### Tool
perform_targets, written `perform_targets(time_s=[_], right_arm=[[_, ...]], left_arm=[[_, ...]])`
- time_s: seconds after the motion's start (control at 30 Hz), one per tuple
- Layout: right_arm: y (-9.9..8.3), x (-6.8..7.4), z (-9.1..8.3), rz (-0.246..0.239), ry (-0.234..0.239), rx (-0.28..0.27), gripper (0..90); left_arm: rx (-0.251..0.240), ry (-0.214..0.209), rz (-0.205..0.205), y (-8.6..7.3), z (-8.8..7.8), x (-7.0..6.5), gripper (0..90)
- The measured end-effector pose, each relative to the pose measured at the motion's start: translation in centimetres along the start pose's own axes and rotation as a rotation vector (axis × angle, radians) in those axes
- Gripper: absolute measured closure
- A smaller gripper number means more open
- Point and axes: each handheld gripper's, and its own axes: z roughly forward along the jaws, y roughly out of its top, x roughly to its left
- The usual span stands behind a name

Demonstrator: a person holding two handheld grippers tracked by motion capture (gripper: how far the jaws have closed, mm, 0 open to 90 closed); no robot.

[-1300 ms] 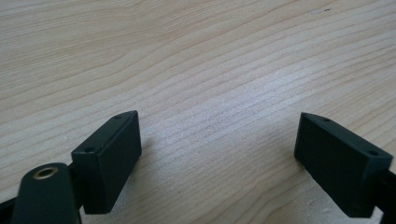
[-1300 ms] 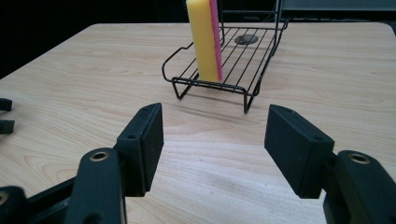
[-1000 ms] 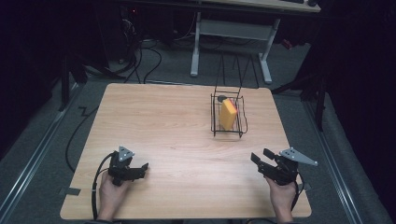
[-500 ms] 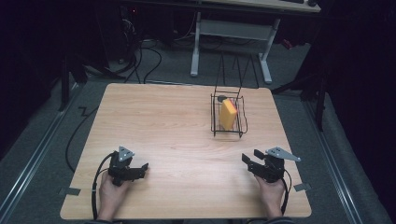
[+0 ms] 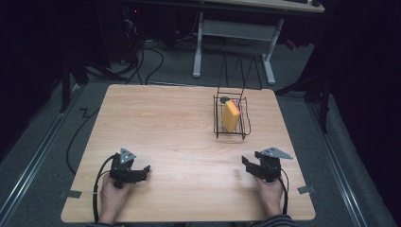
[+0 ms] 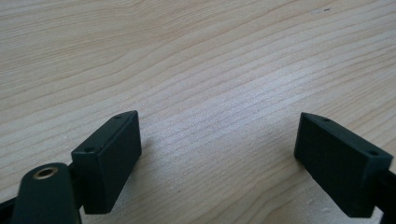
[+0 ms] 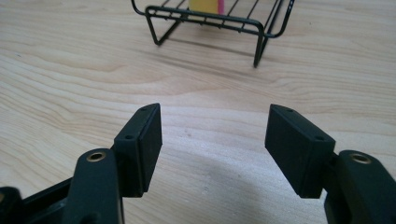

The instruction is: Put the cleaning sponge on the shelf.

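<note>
My left gripper (image 5: 144, 172) rests low on the wooden table (image 5: 179, 123) near its front left. Its jaws are open over bare wood (image 6: 217, 126). My right gripper (image 5: 247, 165) sits near the front right and points toward a black wire basket (image 5: 230, 135). Its jaws (image 7: 215, 116) have just been opening, and nothing is between them. The basket holds a yellow sponge-like block (image 5: 231, 116) standing on edge, with something pink behind it. In the right gripper view, the basket's feet (image 7: 210, 18) and the yellow block (image 7: 203, 4) stand a little beyond the jaws.
The basket's tall wire handles (image 5: 241, 71) rise at the table's far right. Cables trail from both grippers over the front edge. A white desk frame (image 5: 234, 33) and floor cables lie beyond the table, and the surroundings are dark.
My right gripper has moved left from the table's right edge and sunk toward the wood. The left gripper has stayed put.
</note>
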Motion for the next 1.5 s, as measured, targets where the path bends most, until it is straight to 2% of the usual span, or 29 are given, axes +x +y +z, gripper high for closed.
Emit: perform_targets(time_s=[0.33, 0.6, 0.87, 1.1, 1.5], right_arm=[[-0.2, 0.1, 1.1, -0.031, -0.045, 0.053, 37.3], [-0.3, 0.1, 1.7, -0.041, -0.057, 0.074, 37.3], [-0.6, 0.3, 2.7, -0.070, -0.080, 0.119, 36.0], [-0.8, 0.3, 2.9, -0.066, -0.070, 0.109, 35.0], [-0.8, 0.3, 2.9, -0.057, -0.084, 0.107, 35.0]], left_arm=[[0.000, 0.000, 0.000, 0.0, 0.0, 0.0, 15.3], [0.000, -0.001, -0.002, 0.0, 0.0, 0.0, 15.3], [0.000, -0.001, -0.003, 0.0, 0.0, 0.0, 15.3], [0.000, -0.001, -0.002, 0.0, 0.0, 0.0, 15.3], [0.001, -0.002, -0.001, 0.0, 0.0, 0.0, 15.3]])
